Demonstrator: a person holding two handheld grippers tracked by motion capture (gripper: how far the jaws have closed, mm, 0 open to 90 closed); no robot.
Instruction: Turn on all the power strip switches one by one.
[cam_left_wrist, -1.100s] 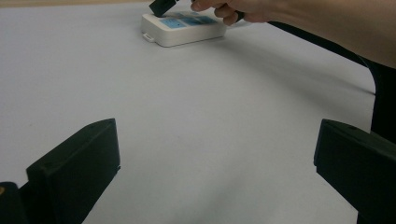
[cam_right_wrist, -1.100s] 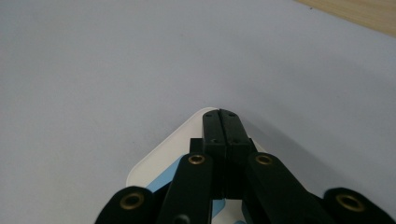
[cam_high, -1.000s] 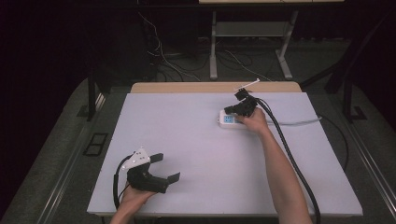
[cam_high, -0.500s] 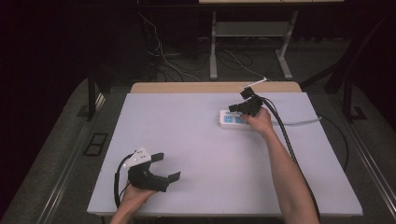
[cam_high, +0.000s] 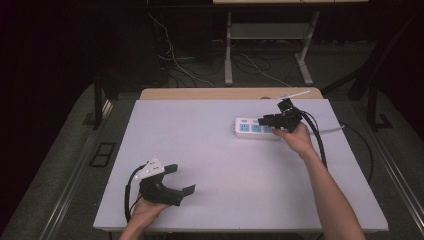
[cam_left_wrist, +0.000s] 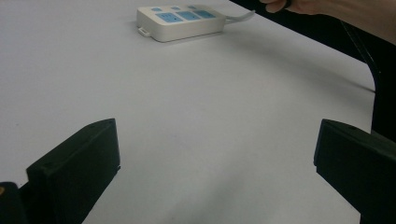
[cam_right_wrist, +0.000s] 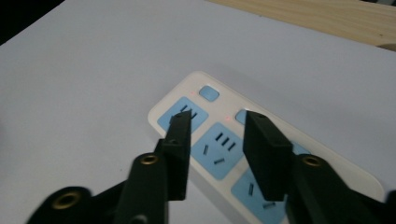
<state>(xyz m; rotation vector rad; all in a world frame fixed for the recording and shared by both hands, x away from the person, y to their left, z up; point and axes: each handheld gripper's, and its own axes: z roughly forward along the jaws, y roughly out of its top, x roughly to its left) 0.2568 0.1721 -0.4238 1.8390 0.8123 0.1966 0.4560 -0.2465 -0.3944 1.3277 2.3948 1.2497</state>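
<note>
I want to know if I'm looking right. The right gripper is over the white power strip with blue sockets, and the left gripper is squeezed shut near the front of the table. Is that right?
Not quite. The left gripper is open, not squeezed shut: the left gripper view shows its two jaws far apart with bare table between them. The rest holds: the right gripper is over the white power strip with blue sockets.

We see the desk (cam_high: 225, 150) evenly lit from overhead, pale and bright, while the floor around it falls into deep darkness. Shadows are soft and faint. In the right gripper view the near parts of the right claw (cam_right_wrist: 215, 126) are blurred; the power strip (cam_right_wrist: 224, 144) behind is slightly soft, with a mild purple cast.
</note>
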